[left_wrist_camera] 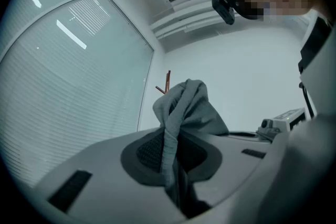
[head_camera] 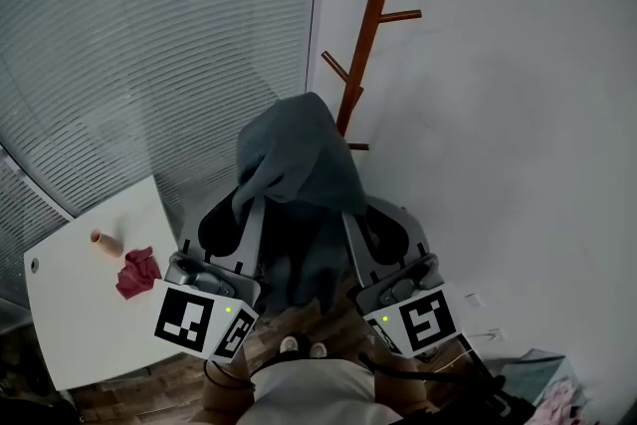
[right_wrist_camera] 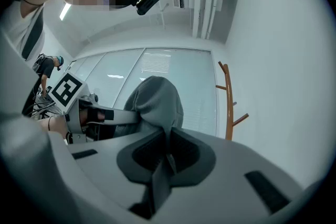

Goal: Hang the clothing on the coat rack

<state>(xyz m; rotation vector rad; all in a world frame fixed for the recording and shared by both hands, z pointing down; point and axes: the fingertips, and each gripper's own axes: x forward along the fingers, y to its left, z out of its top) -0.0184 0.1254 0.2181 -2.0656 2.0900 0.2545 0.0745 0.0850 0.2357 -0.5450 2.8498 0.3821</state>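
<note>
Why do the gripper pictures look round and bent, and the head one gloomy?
Right gripper view: wide-angle lens, black corners, the coat rack bows slightly. Left gripper view: same bending of the window frame, plus light streaks glaring on the glass wall. Head view: dim and bluish, so the grey garment goes almost black low down.

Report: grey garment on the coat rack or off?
Off. The grey garment is bunched up, pinched by the left gripper and right gripper, on no peg of the coat rack.
</note>
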